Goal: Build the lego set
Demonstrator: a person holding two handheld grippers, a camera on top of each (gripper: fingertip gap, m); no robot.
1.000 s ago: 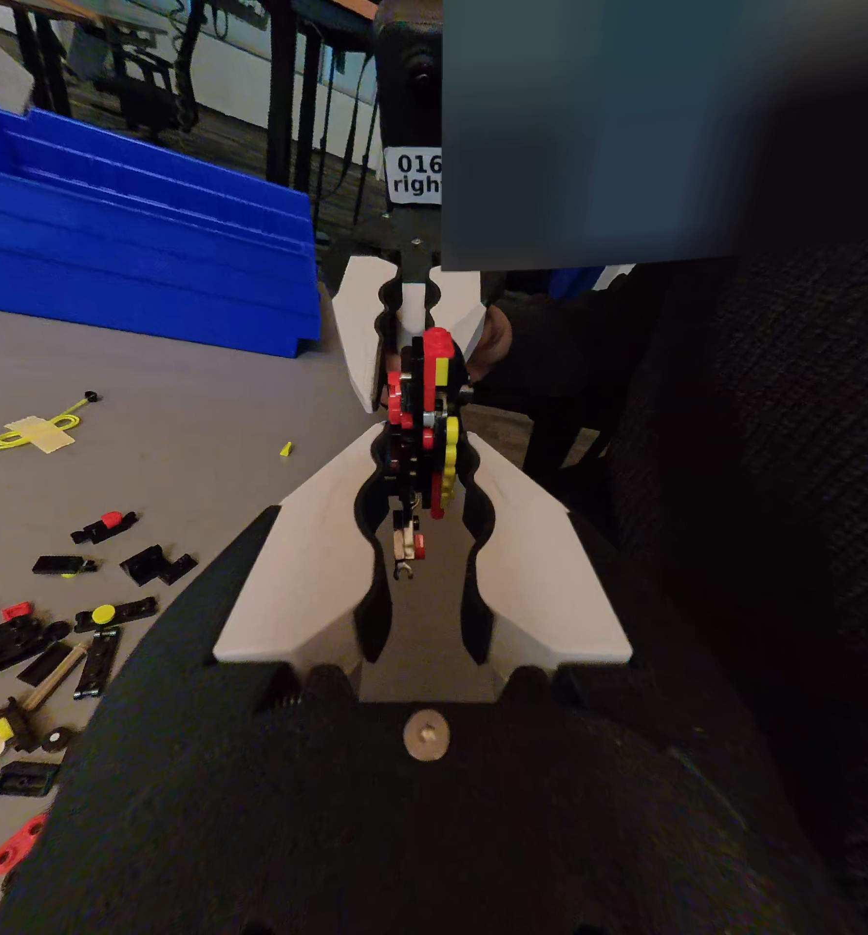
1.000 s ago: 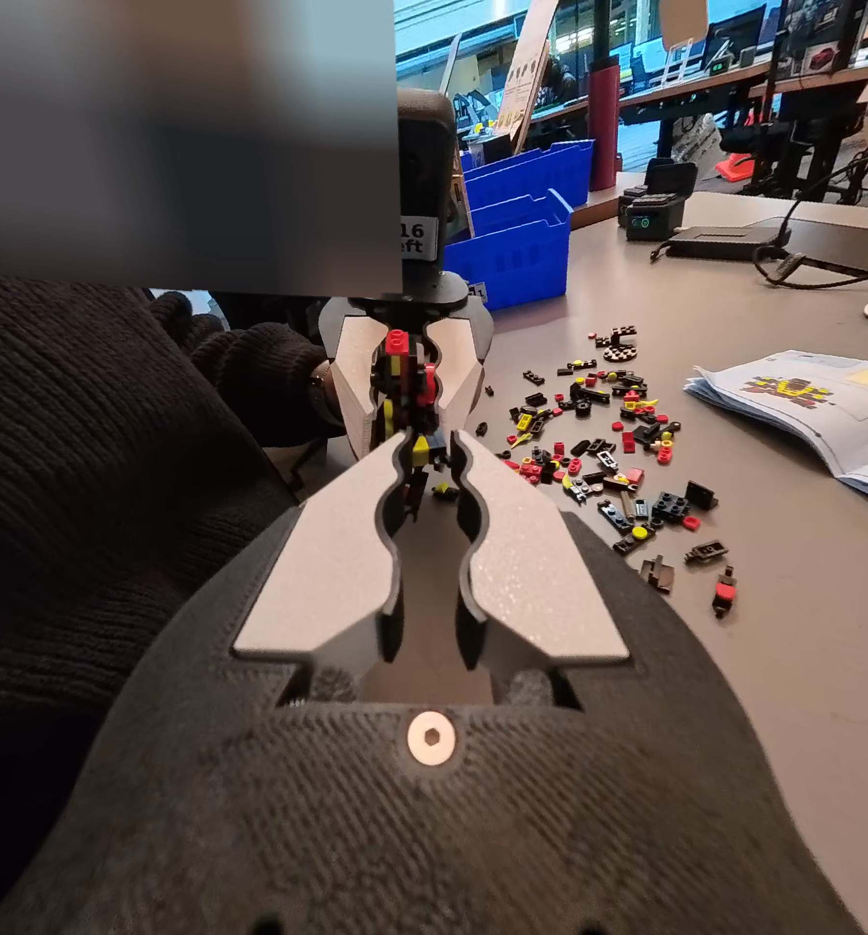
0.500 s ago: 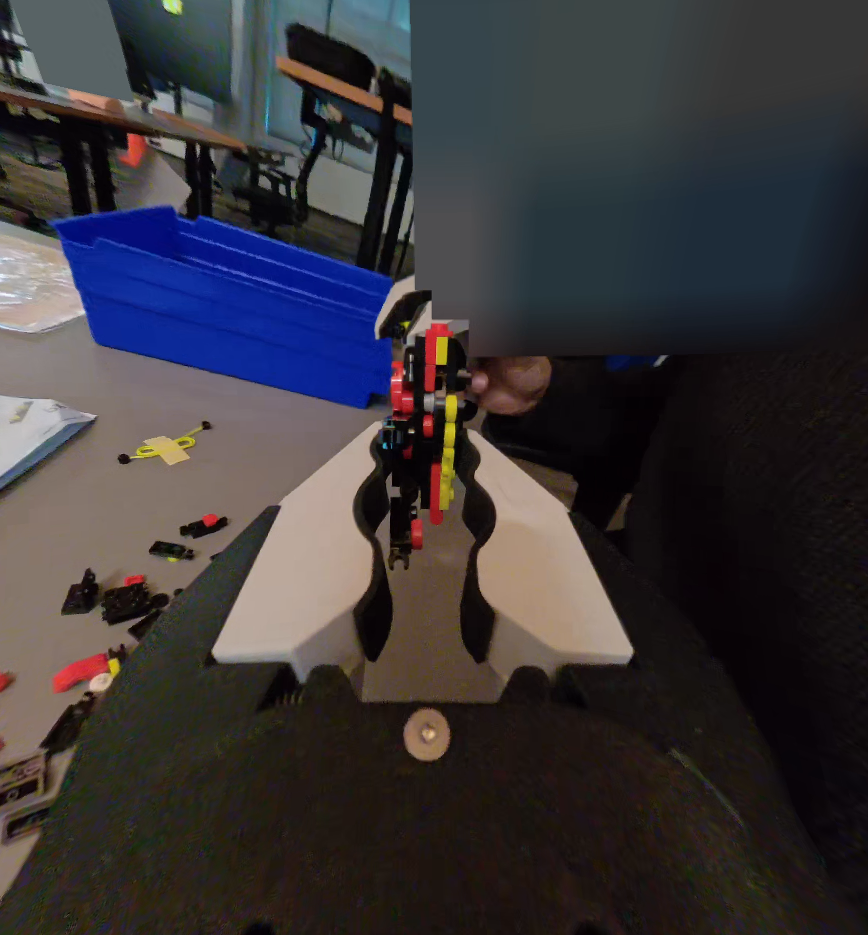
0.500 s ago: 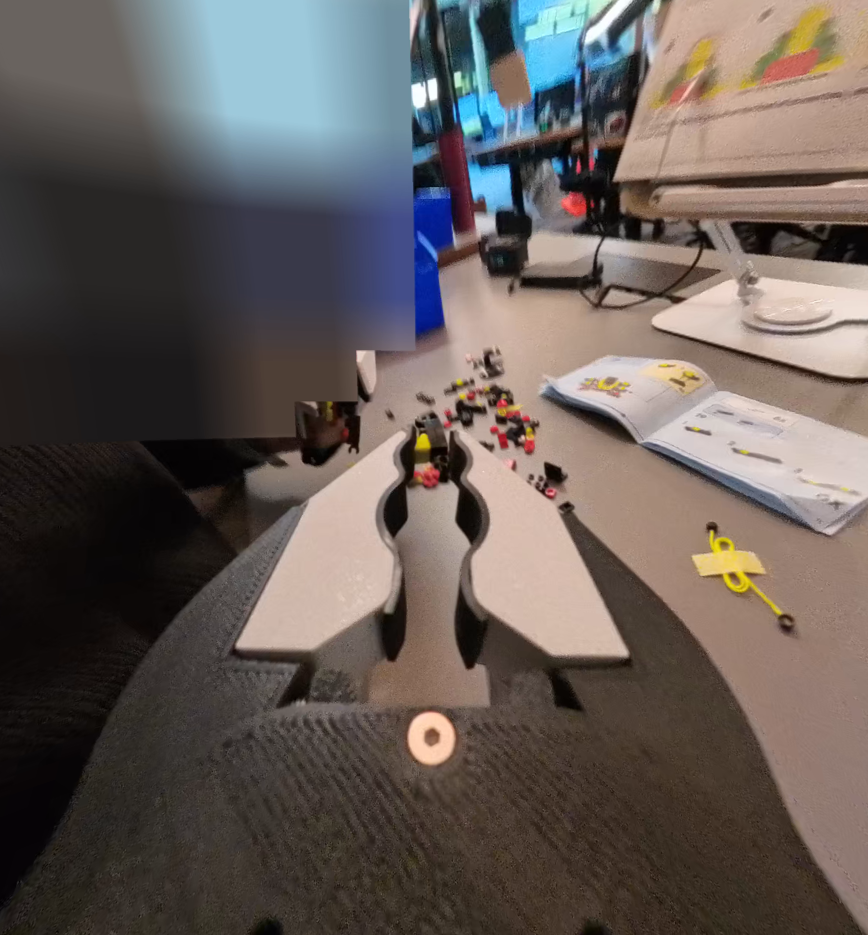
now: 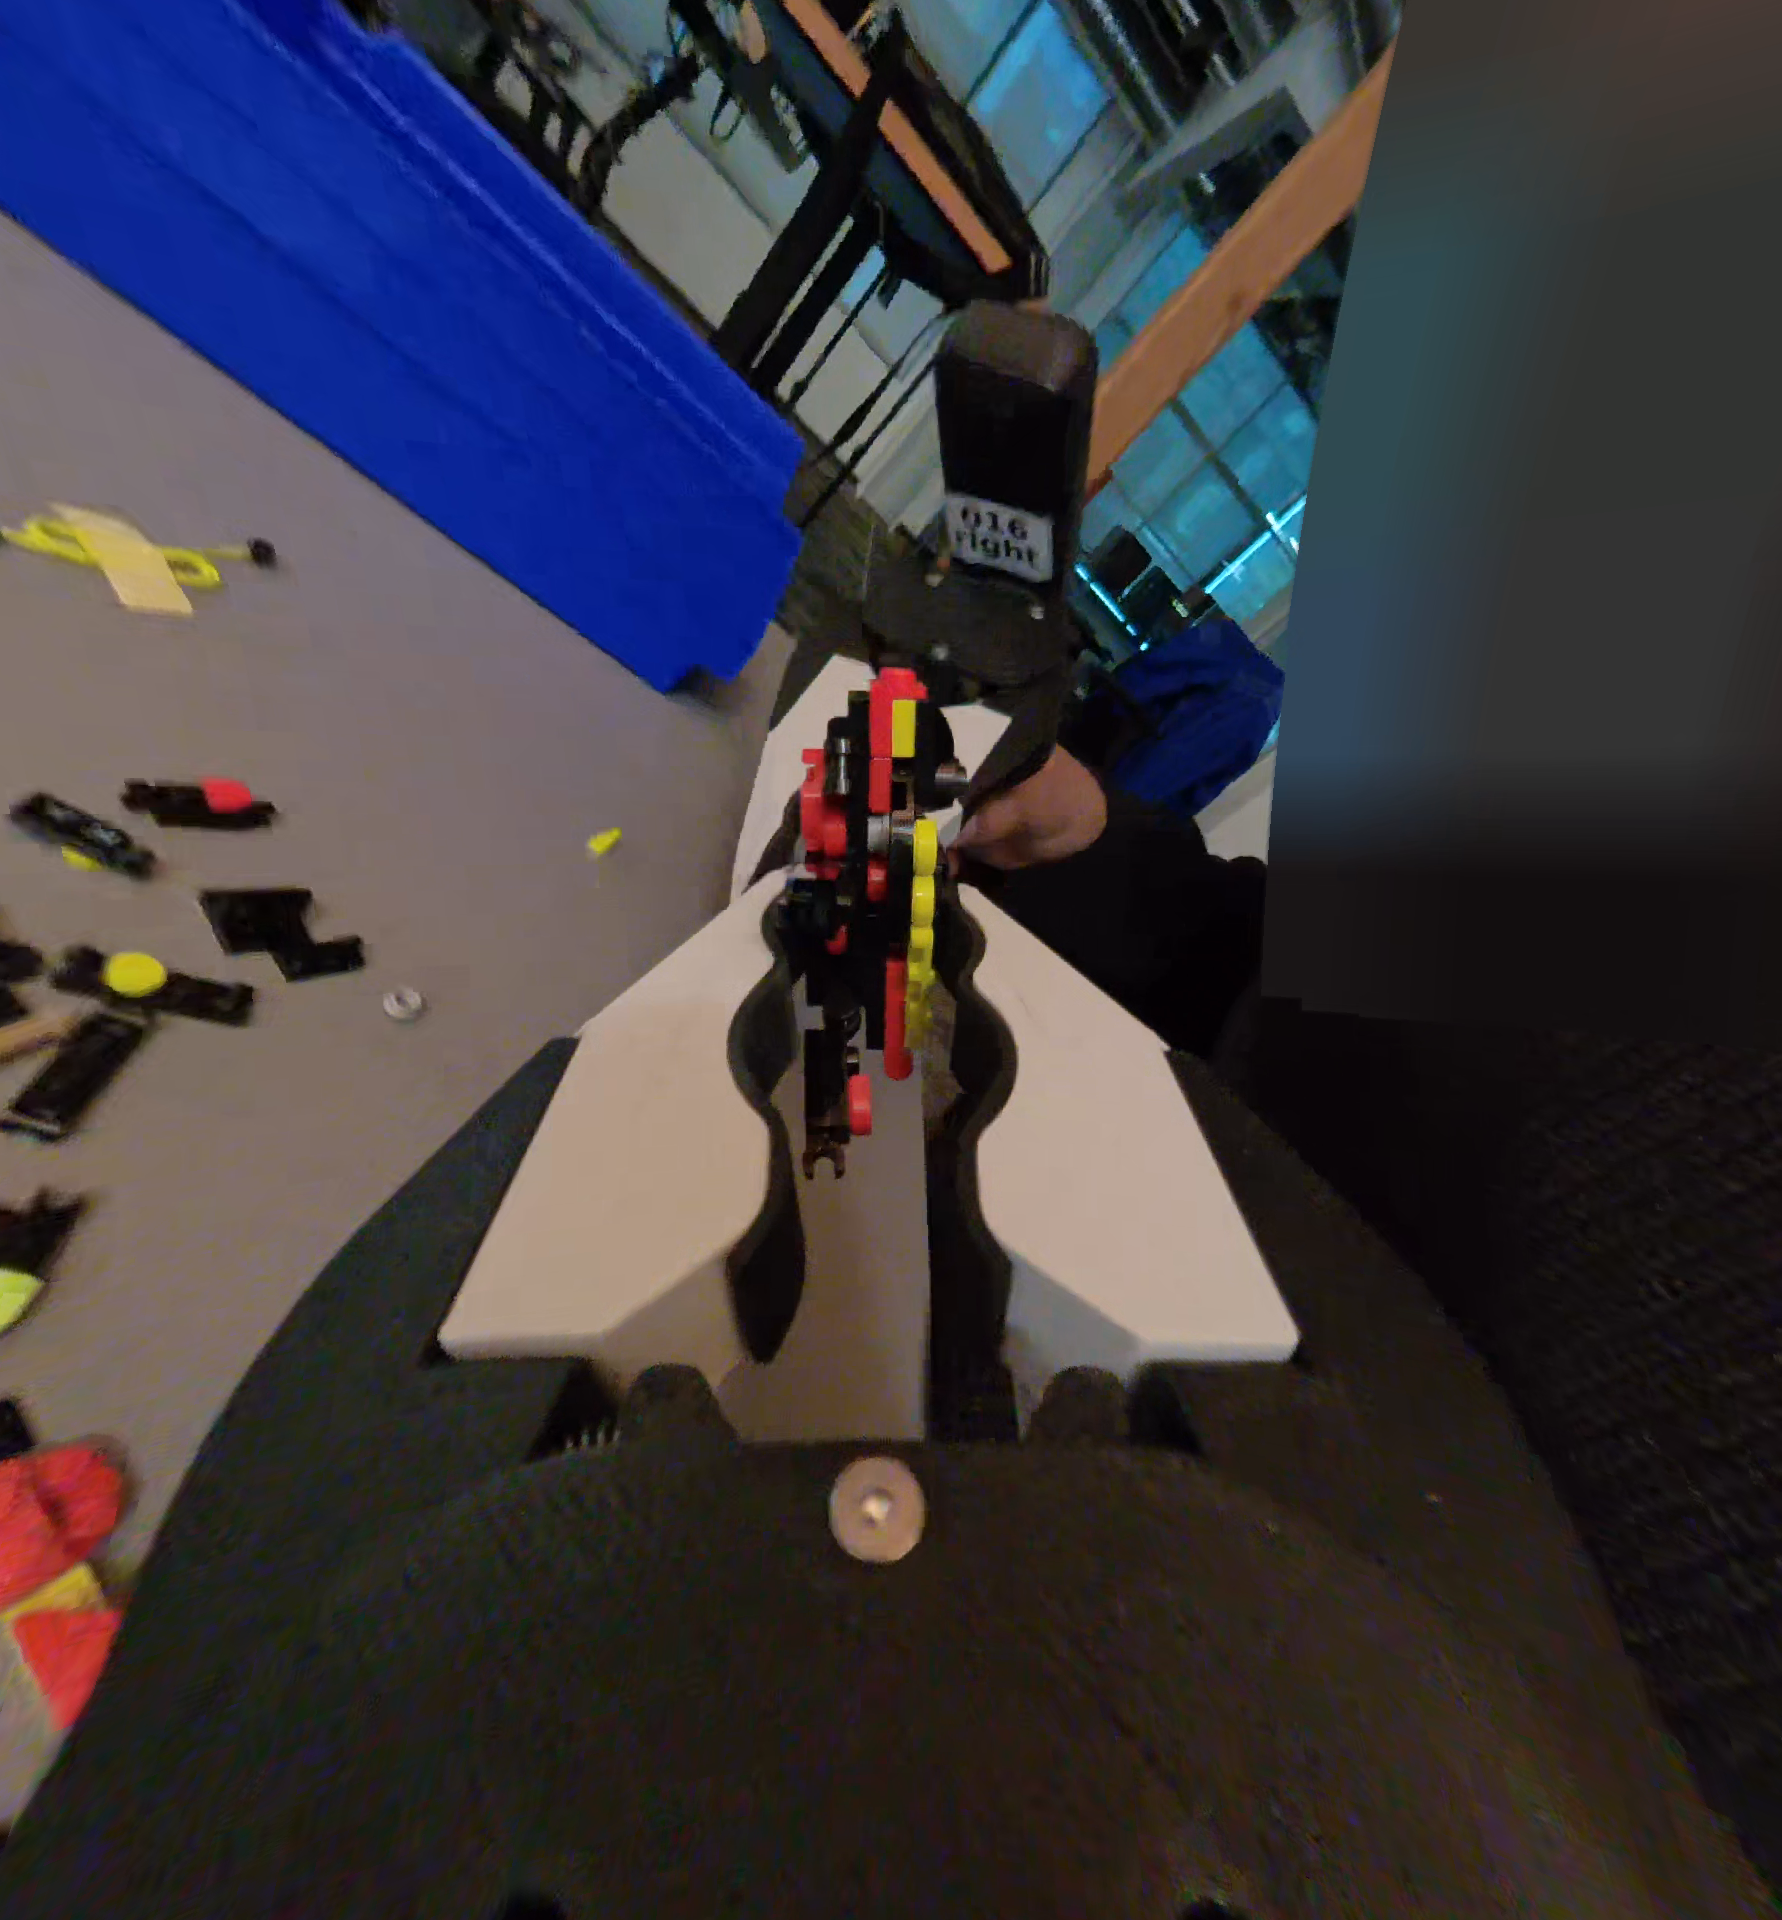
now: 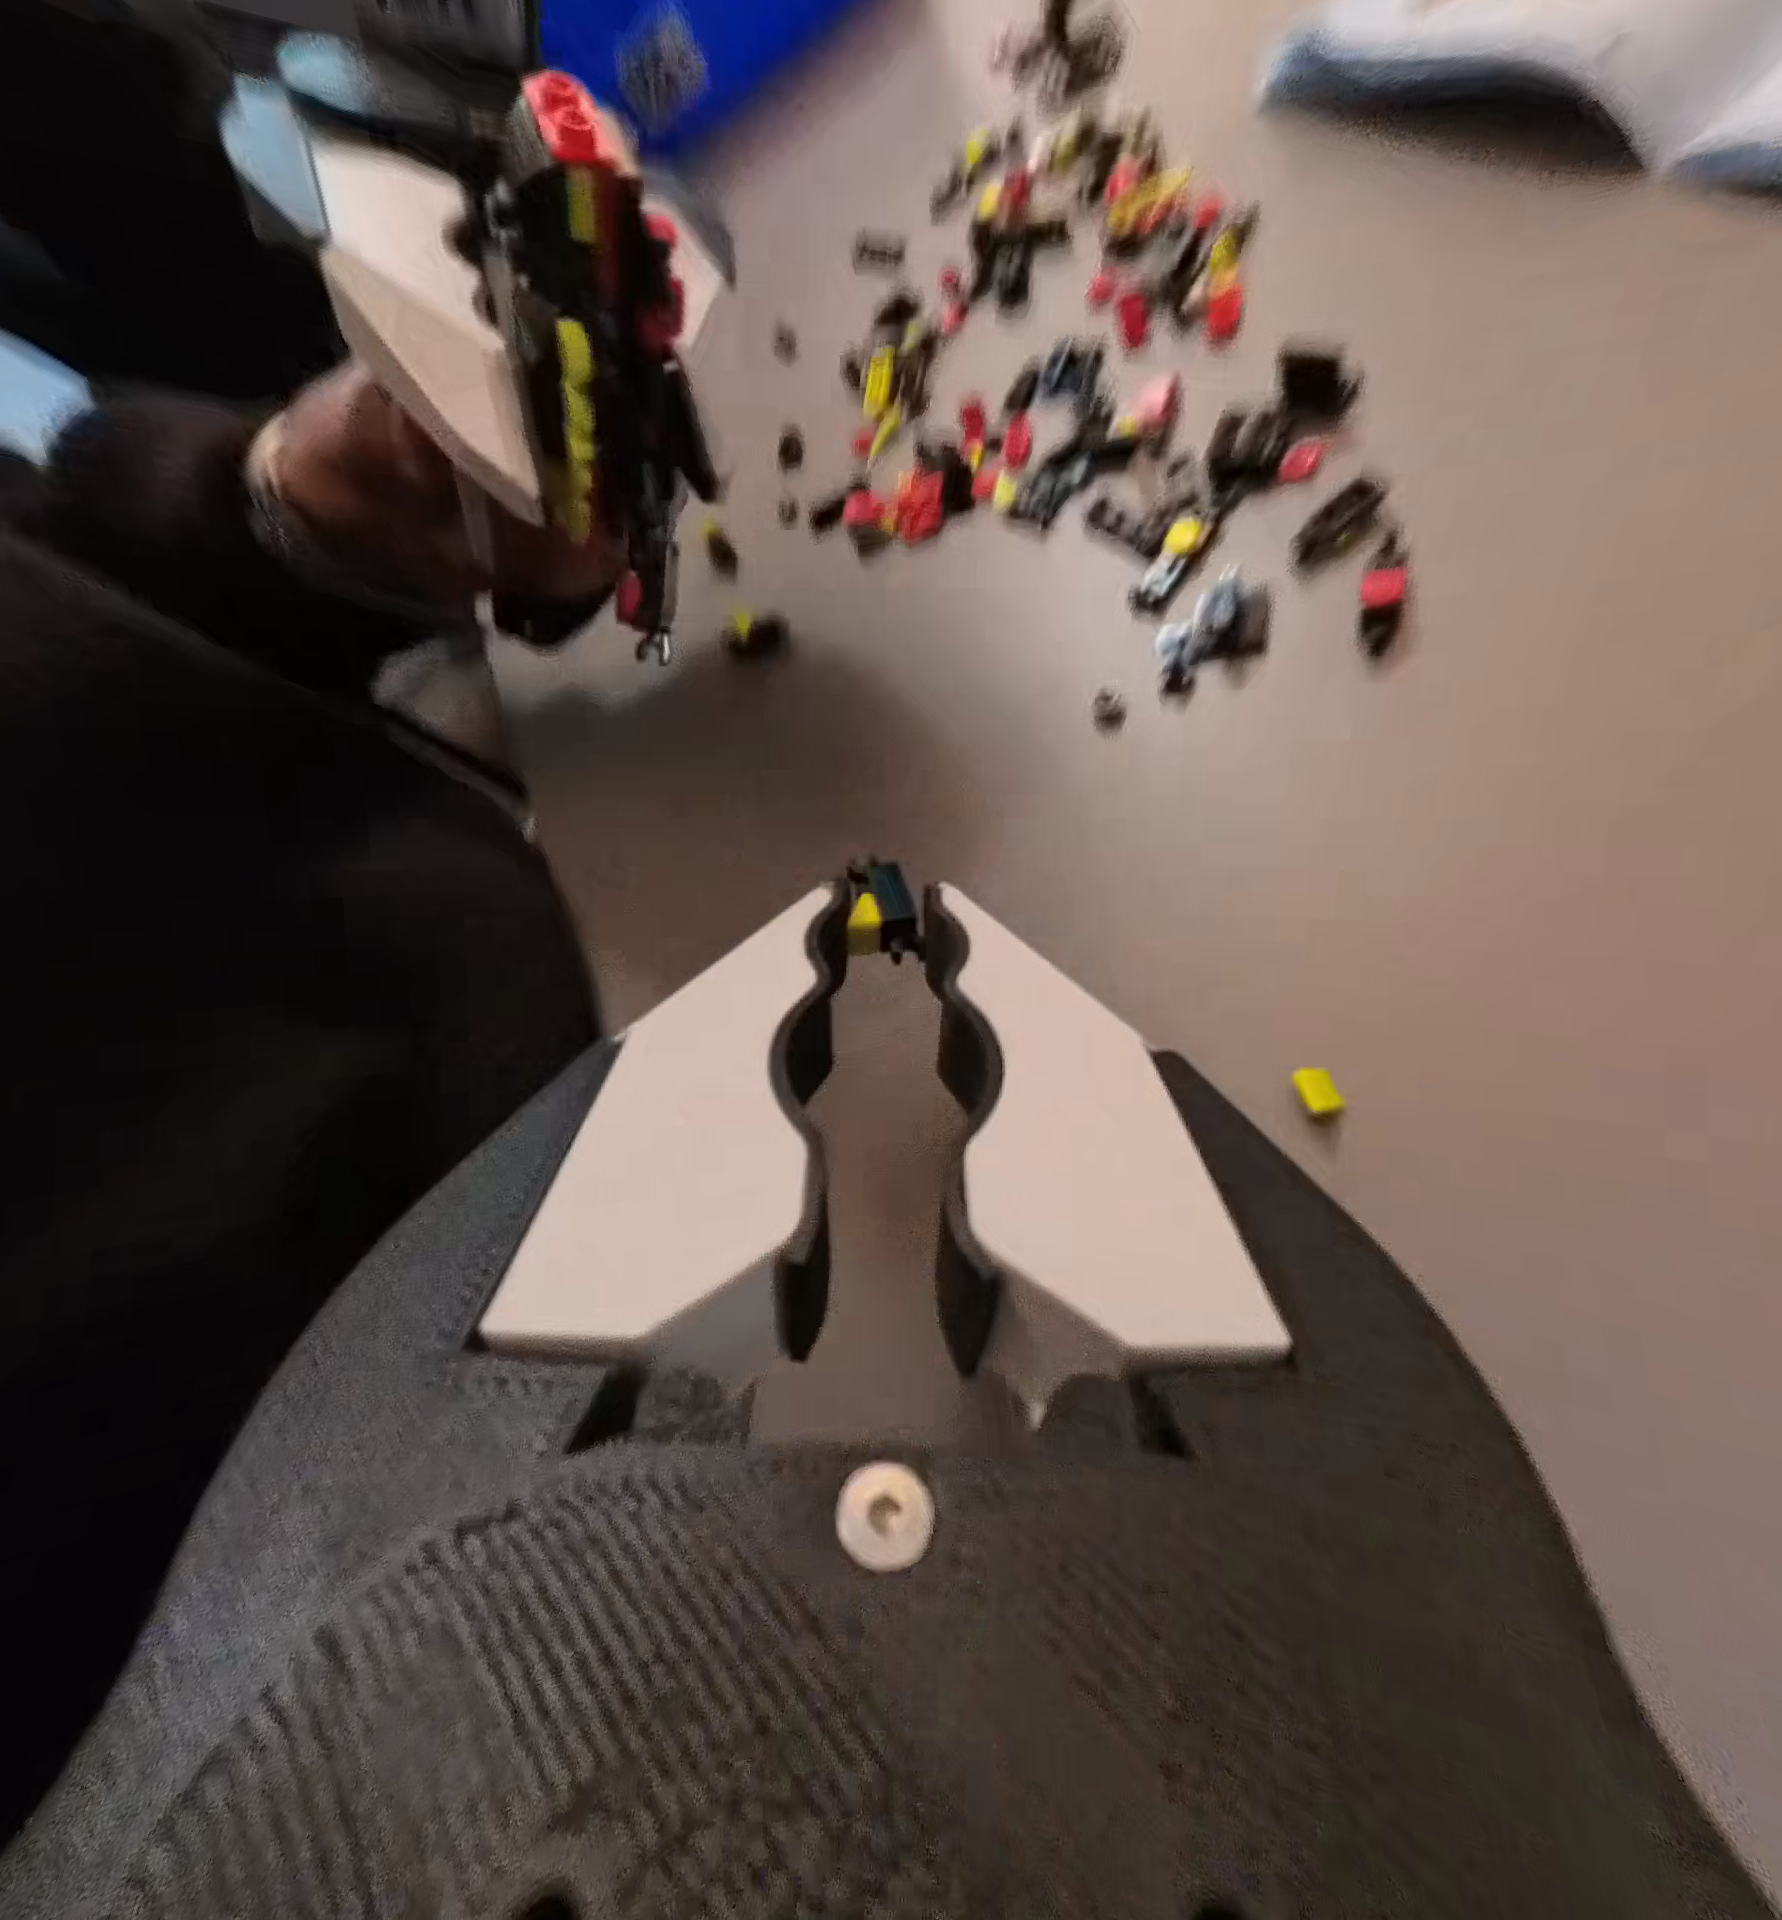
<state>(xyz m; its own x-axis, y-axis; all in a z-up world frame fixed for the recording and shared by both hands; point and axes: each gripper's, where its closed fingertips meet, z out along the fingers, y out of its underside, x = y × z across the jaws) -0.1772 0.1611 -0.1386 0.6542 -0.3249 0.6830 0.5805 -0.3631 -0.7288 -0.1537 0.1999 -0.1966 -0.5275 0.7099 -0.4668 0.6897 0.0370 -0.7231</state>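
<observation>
Model (image 5: pixel 871 914): red, black and yellow, narrow, upright, clamped in the left gripper (image 5: pixel 866 925).
Small piece (image 6: pixel 882 914): black with yellow, seemingly pinched by the right gripper (image 6: pixel 879 904).
Loose bricks (image 6: pixel 1105 416): scattered, blurred.

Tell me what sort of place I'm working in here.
Probably a shared lab or workshop, not a home. A grey work table carries a blue storage bin and loose lego pieces; behind stand more black-legged desks and large windows.
</observation>
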